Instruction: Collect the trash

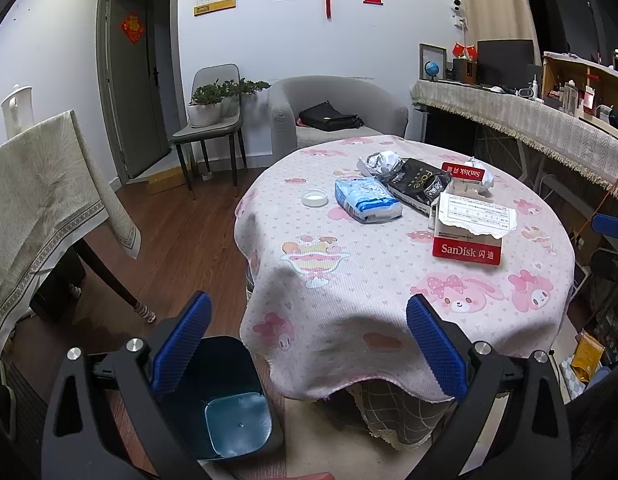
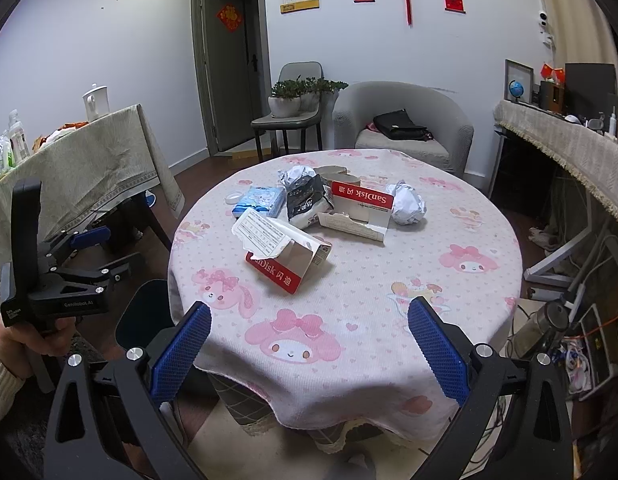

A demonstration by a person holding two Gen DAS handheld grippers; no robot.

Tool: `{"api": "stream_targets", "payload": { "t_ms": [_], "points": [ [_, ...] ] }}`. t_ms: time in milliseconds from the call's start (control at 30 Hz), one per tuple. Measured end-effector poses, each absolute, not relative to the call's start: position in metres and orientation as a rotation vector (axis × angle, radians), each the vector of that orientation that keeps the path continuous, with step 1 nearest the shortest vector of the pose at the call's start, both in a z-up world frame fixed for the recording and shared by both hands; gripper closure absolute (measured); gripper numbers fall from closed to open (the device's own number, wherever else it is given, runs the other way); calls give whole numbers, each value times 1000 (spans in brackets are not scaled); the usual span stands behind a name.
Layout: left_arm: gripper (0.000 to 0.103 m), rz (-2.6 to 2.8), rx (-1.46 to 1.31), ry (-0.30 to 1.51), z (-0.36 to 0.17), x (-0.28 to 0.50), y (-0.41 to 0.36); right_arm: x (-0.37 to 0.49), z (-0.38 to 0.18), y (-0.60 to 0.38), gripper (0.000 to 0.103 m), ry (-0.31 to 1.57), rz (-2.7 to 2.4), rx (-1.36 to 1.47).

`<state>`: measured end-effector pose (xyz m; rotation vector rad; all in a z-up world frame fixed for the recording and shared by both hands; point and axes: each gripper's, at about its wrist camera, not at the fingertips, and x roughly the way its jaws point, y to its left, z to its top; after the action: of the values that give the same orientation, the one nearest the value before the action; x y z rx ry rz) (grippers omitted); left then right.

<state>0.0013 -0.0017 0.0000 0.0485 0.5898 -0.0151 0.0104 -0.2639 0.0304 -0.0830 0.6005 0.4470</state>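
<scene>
On the left wrist view, my left gripper (image 1: 309, 344) gapes empty above the blue bin (image 1: 229, 400). Right view: right gripper (image 2: 309, 344) released; torn SanDisk box (image 2: 287, 256) mid-table, probably light, crushable; pinch its flap.

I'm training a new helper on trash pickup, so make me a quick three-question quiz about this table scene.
1. True or false: the left claw is shut on a wrapper.
2. Where is the dark trash bin? A) on the armchair B) on the floor by the round table C) on the desk
3. What brand is printed on the torn red and white box nearest the right claw?

Key: 1 false, both claws are open and empty. 2 B. 3 SanDisk.
</scene>
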Motion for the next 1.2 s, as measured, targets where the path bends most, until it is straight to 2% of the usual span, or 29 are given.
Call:
{"api": "stream_targets", "payload": {
  "t_ms": [1200],
  "points": [
    [3, -20, 42, 590, 1, 0, -2, 10, 27, -261, 3, 601, 447, -106]
  ]
}}
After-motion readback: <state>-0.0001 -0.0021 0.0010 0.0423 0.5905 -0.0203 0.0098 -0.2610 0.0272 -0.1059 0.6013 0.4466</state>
